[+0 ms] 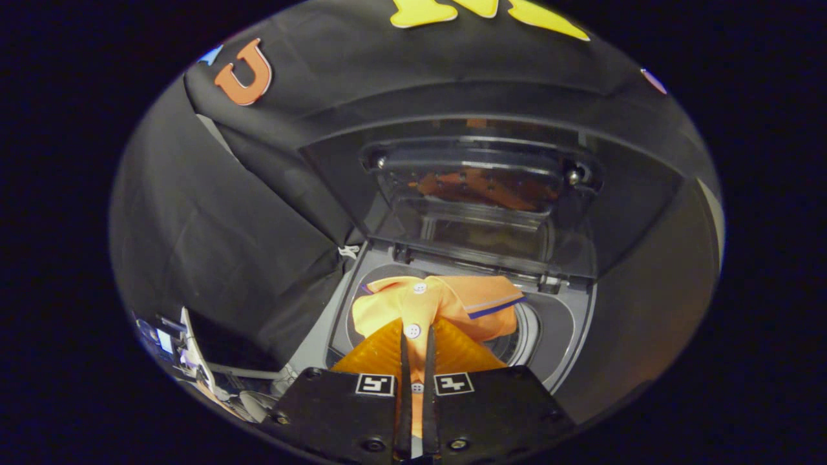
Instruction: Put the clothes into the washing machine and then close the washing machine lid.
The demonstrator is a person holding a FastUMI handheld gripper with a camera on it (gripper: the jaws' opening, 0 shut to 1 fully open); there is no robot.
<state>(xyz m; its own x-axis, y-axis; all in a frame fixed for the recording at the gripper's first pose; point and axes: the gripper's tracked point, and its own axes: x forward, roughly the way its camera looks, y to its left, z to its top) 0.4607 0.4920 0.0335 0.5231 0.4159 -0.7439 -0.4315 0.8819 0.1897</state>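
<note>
Gripper (417, 336) hangs over the tub, fingers nearly together — clenched on the button strip of the orange shirt (439, 303), cloth pinched between them. At twelve o'clock just beyond the tips, the shirt bunches above the washing machine (568, 323) drum mouth. Further on, the lid (478, 194) stands raised. Best lowered well inside before letting go — a sleeve might catch the rim.

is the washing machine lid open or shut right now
Open. The lid stands raised behind the drum opening, and the gripper, shut on the orange shirt, holds it over that opening.
</note>
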